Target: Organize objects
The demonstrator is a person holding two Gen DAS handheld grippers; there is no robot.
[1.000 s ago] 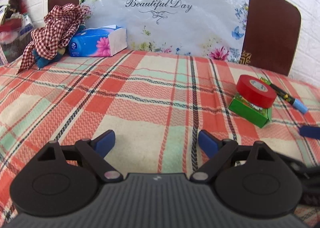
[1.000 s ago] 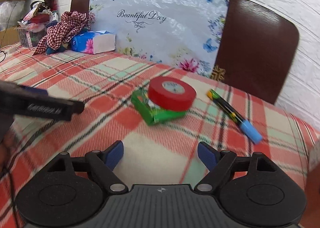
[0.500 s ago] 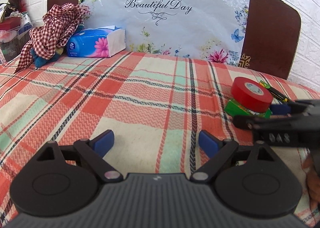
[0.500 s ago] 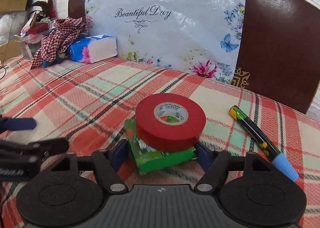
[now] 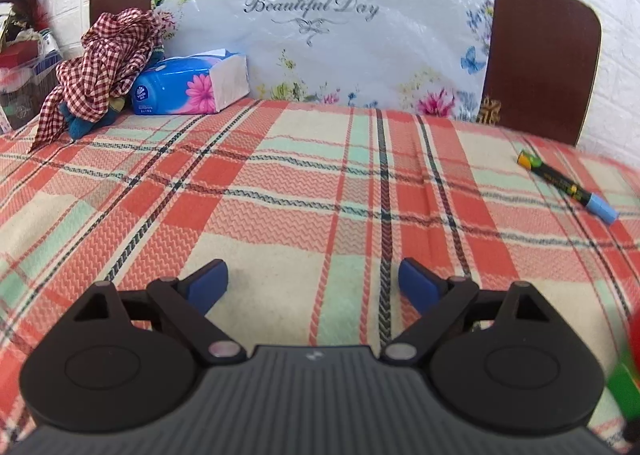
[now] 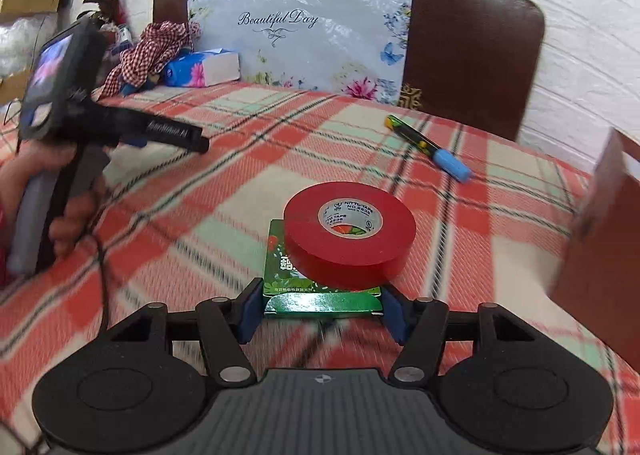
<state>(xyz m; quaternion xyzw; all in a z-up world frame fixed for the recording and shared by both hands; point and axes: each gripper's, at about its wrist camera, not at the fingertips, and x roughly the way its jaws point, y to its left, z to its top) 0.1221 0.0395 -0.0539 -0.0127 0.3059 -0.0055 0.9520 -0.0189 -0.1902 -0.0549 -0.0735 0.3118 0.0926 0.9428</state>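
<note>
My right gripper (image 6: pixel 322 311) is shut on a flat green box (image 6: pixel 320 293) and holds it above the plaid bed cover, with a red tape roll (image 6: pixel 349 230) resting on top of the box. A marker with a blue cap (image 6: pixel 430 147) lies on the cover further right; it also shows in the left wrist view (image 5: pixel 568 187). My left gripper (image 5: pixel 313 285) is open and empty, low over the cover's middle. The box and tape show as a blurred sliver at the right edge of the left wrist view (image 5: pixel 626 375).
A blue tissue pack (image 5: pixel 192 85) and a checked cloth bundle (image 5: pixel 106 63) lie at the back left against the headboard (image 5: pixel 540 71). A brown box (image 6: pixel 604 255) stands at the right edge. The left hand tool (image 6: pixel 80 103) shows at the left of the right wrist view.
My right gripper closed in on the green box, gripped it and lifted it with the tape on top. My left gripper stayed open and shifted a little.
</note>
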